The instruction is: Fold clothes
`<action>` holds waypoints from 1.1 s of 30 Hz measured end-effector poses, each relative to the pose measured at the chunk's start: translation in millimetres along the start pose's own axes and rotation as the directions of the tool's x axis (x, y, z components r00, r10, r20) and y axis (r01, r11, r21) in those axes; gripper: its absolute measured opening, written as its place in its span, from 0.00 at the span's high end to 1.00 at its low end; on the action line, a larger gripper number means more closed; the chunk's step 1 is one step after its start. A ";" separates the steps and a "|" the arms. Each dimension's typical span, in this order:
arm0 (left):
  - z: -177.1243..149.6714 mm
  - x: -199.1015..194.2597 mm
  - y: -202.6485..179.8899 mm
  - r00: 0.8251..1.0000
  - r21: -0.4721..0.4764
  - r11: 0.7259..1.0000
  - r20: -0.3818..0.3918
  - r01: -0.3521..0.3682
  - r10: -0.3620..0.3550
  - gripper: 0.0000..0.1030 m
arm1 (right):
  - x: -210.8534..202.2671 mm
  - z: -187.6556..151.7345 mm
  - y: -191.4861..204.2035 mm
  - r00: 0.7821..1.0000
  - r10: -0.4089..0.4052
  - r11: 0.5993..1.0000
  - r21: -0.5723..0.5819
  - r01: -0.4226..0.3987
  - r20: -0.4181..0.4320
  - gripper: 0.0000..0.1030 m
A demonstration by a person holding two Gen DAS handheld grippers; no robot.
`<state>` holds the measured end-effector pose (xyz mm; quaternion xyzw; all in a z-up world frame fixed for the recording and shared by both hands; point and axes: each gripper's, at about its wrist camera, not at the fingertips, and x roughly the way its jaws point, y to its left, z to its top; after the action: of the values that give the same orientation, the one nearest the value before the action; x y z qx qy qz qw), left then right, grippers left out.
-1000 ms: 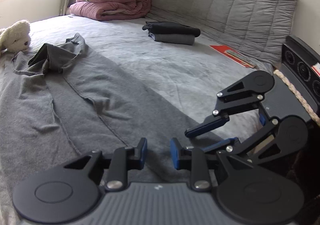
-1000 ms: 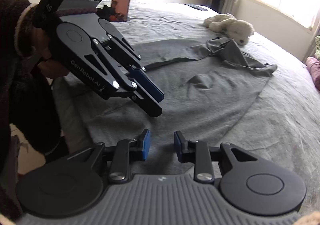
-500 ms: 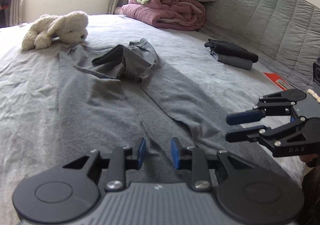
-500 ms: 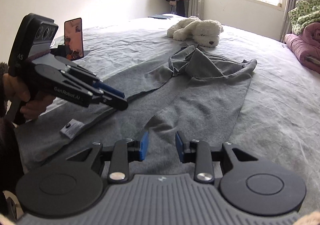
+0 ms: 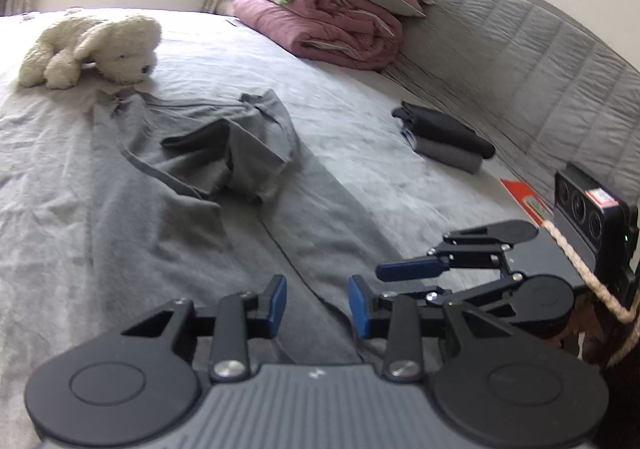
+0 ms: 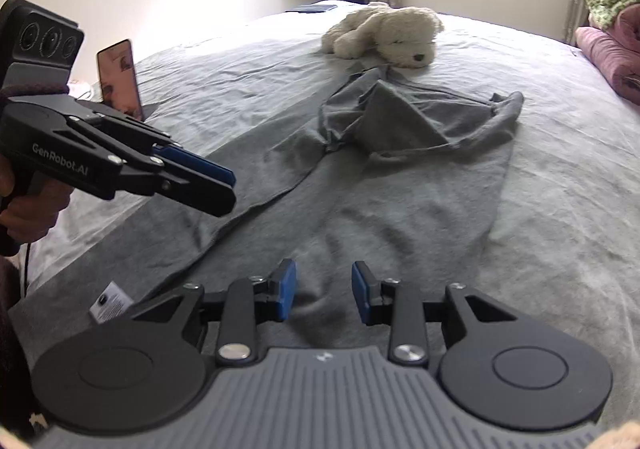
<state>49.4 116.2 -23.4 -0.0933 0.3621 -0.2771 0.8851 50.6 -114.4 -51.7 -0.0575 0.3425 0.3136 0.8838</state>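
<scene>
Hovering over the grey shirt [image 6: 400,201], left gripper [image 5: 316,305] and right gripper [image 6: 324,291] opening, nothing between; soft, limp cloth, grab the near hem's 2 corners.

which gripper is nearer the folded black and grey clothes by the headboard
Right. The folded clothes lie beyond the right gripper, on its side of the bed. The left gripper sits farther across, over the grey shirt. Both jaws are opening and empty.
</scene>
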 end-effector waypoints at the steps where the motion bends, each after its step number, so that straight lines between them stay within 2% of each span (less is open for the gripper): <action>1: 6.7 2.6 5.3 1.000 -0.038 0.999 0.003 -0.019 0.019 0.65 | 1.7 4.4 -6.1 1.000 -0.012 1.000 0.025 0.012 0.007 0.64; 6: 29.0 18.9 23.9 0.994 -0.186 0.977 0.013 -0.106 0.110 0.62 | 7.8 22.1 -29.9 0.997 -0.065 0.988 0.141 0.060 0.030 0.62; 10: 38.9 27.7 26.6 0.990 -0.210 0.969 0.028 -0.132 0.141 0.54 | 13.9 31.4 -41.7 0.994 -0.110 0.973 0.207 0.102 0.023 0.58; 13: 42.2 30.4 38.2 0.988 -0.264 0.954 0.023 -0.141 0.153 0.53 | 18.7 36.1 -51.0 0.992 -0.128 0.957 0.263 0.123 0.003 0.58; 16: 46.1 31.1 58.6 0.990 -0.337 0.933 0.012 -0.126 0.138 0.55 | 20.5 43.9 -60.6 0.992 -0.124 0.947 0.301 0.115 0.010 0.58; 18: 51.4 31.3 77.3 0.994 -0.407 0.908 0.016 -0.094 0.110 0.55 | 22.9 52.0 -70.5 0.992 -0.126 0.936 0.333 0.112 0.021 0.58; 21: 65.6 41.2 102.7 0.997 -0.485 0.873 0.012 -0.055 0.070 0.60 | 29.3 69.5 -95.6 0.992 -0.121 0.898 0.430 0.089 0.047 0.58; 27: 90.9 85.5 123.8 1.000 -0.557 0.831 -0.020 -0.008 -0.004 0.65 | 55.3 105.1 -138.9 0.993 -0.077 0.853 0.522 0.018 0.091 0.58; 30: 94.9 103.3 126.8 0.999 -0.582 0.813 -0.038 -0.023 0.001 0.65 | 74.7 118.7 -161.5 0.995 -0.041 0.810 0.586 -0.021 0.092 0.61; 33: 93.5 113.1 130.1 0.999 -0.608 0.793 -0.042 -0.034 0.011 0.67 | 96.4 130.4 -179.3 0.997 -0.027 0.770 0.638 -0.026 0.073 0.61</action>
<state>235.3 157.6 -70.2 -0.3634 0.4488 -0.1371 0.8048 286.2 -166.3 -34.9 0.2581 0.3938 0.1804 0.8636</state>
